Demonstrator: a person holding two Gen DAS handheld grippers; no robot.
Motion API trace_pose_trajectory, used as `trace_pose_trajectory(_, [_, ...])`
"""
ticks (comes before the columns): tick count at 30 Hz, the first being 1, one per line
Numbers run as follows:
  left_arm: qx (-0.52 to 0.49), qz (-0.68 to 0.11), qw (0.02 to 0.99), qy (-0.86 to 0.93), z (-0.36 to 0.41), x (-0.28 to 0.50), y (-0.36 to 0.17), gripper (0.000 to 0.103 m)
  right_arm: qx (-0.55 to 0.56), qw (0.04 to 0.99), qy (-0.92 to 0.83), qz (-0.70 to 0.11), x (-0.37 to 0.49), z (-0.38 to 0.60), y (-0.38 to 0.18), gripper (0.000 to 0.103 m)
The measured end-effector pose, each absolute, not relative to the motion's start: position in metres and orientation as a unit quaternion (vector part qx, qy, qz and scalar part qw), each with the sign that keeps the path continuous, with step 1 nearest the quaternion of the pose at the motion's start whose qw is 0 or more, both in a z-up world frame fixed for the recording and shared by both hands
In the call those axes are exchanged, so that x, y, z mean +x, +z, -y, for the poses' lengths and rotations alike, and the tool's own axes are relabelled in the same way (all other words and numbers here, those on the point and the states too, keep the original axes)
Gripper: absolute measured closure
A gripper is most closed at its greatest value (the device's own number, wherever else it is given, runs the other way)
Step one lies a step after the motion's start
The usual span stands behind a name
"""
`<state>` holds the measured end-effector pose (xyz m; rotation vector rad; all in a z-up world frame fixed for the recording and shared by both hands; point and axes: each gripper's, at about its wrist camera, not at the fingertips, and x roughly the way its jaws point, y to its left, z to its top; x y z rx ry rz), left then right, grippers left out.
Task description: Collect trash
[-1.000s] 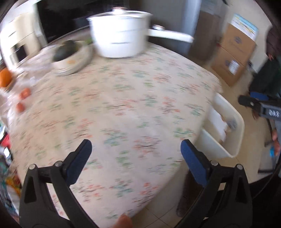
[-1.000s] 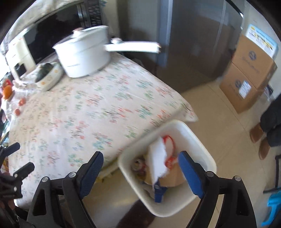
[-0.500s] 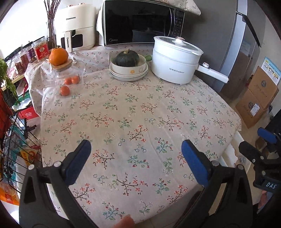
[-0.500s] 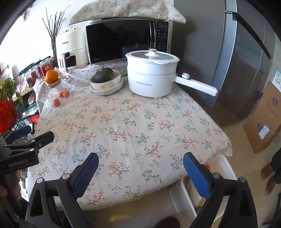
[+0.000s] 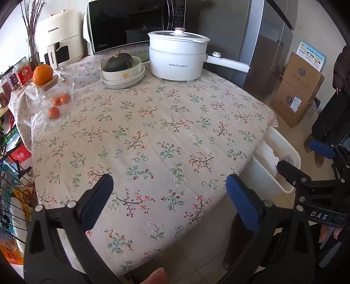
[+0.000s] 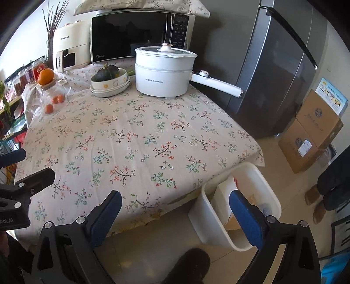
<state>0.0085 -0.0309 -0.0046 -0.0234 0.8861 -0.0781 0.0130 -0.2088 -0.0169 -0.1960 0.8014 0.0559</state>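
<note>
Both the left tool (image 5: 169, 195) and right tool (image 6: 175, 210) hang wide open and empty over the desk's (image 5: 153, 122) near edge. The trash (image 6: 226, 192) lies in the white bin (image 6: 258, 174) on the floor by the desk's near right corner, seemingly placed for easy dropping.

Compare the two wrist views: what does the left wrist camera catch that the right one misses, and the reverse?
Only the left wrist view shows a fingertip at the bottom edge and the wire rack.

Only the right wrist view shows the cushion atop the microwave and a dark shoe.

Both show the floral tablecloth, white pot, squash bowl, white bin holding trash, cardboard boxes, and both open grippers, left and right.
</note>
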Motion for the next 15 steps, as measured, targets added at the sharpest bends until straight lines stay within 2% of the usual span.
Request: trace_pose_trajectory(15, [-0.019,-0.423,0.906,-0.026,0.021,-0.001,-0.004,0.001,-0.104,0.921,0.027,-0.374,0.007,0.206,-0.011,0.003])
